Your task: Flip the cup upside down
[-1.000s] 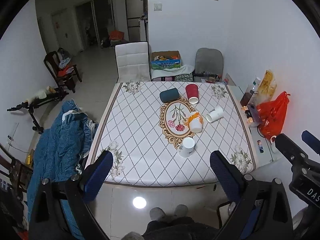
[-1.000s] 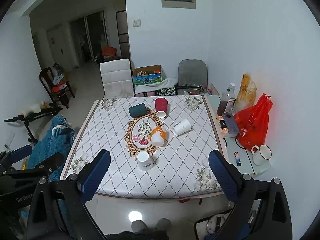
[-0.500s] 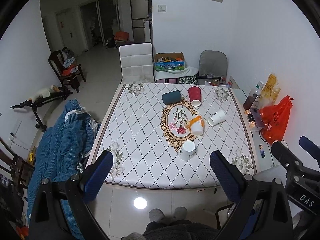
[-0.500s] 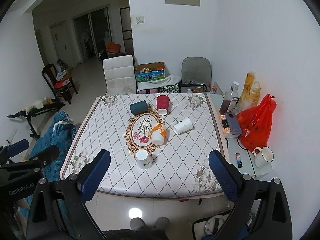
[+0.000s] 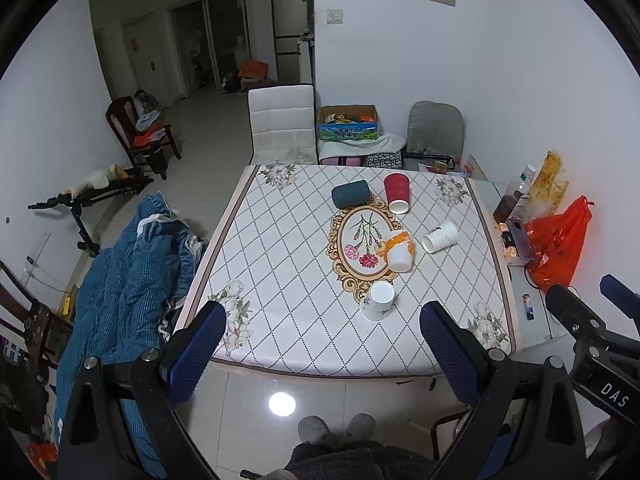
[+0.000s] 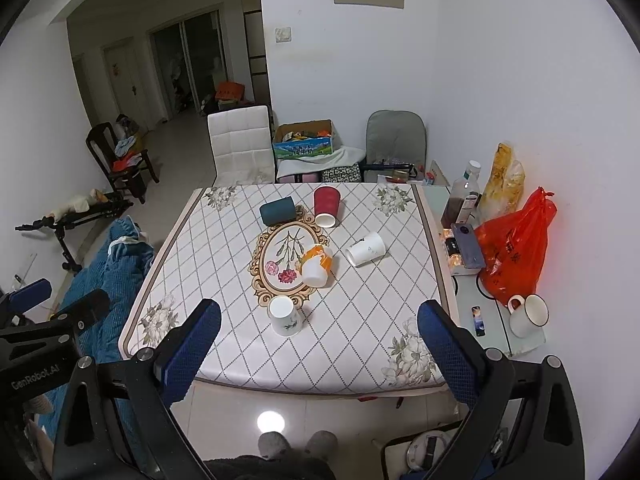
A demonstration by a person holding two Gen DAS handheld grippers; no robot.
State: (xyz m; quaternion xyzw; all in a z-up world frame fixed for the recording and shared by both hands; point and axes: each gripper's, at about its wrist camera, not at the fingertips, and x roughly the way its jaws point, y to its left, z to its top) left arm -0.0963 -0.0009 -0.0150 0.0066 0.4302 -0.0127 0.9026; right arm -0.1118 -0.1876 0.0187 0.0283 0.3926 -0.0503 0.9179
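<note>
Several cups lie on the patterned table (image 5: 280, 280). A white flowered cup (image 5: 377, 301) (image 6: 284, 316) stands upright nearest me. An orange and white cup (image 5: 398, 249) (image 6: 316, 266), a white paper cup (image 5: 440, 237) (image 6: 365, 249), a red cup (image 5: 397, 193) (image 6: 327, 206) and a dark teal cup (image 5: 351, 193) (image 6: 277, 210) lie on their sides. My left gripper (image 5: 322, 344) and right gripper (image 6: 318, 344) are both open and empty, held high in front of the table's near edge, far from the cups.
A side table (image 6: 492, 320) on the right holds a red plastic bag (image 6: 516, 248), bottles, a phone and a white mug (image 6: 528, 315). A blue quilt (image 5: 120, 280) lies at the left of the table. Two chairs and a box stand behind it.
Both grippers have risen and tilted a little, so the table sits lower in each view. The cups have not moved. Both grippers stay open.
</note>
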